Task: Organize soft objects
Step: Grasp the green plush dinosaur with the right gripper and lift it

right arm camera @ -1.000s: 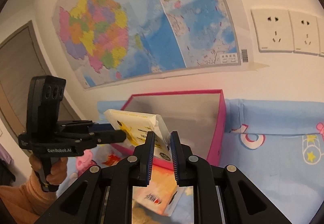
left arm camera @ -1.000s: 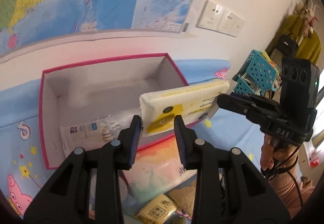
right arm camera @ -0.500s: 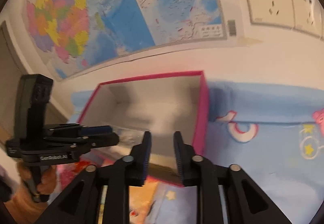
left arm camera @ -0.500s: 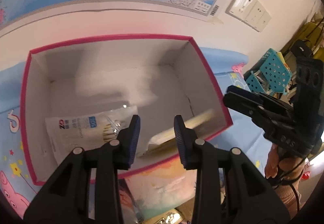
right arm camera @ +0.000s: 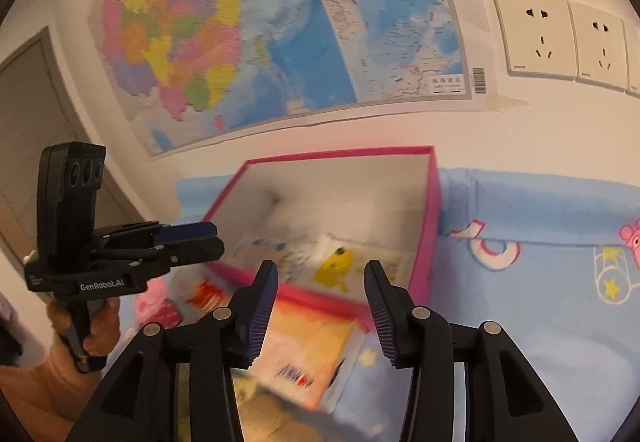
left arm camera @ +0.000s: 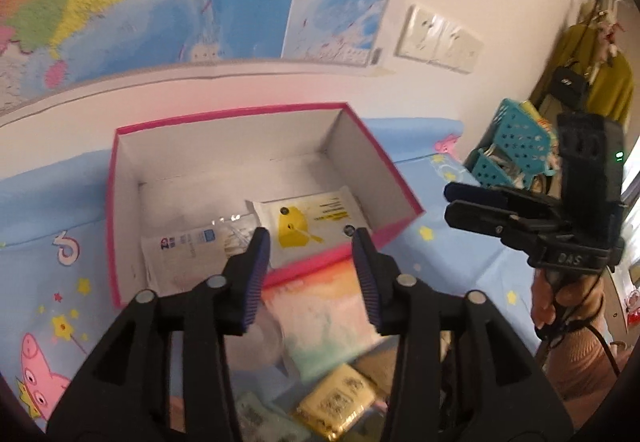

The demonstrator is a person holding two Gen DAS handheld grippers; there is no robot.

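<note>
Seen only in left view: teal basket point(left arm camera: 516, 146), upper right. Yellow-white pack point(left arm camera: 308, 222) in pink box point(left arm camera: 120, 202), above left tool point(left arm camera: 312, 258) and right tool point(right arm camera: 320, 286), both released, just opened, empty.

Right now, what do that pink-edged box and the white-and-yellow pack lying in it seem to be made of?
The box looks like cardboard: stiff, straight walls, matte grey-white inside, with a pink rim. The white-and-yellow pack seems soft plastic film, probably wipes: smooth printed surface and a rounded, slightly puffy shape. Blur leaves its finish uncertain.

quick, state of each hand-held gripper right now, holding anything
left hand-held gripper: open, jaws just been opening, holding nothing; wipes pack lies in the pink box.
right hand-held gripper: open, jaws just been opening, nothing between them.
</note>
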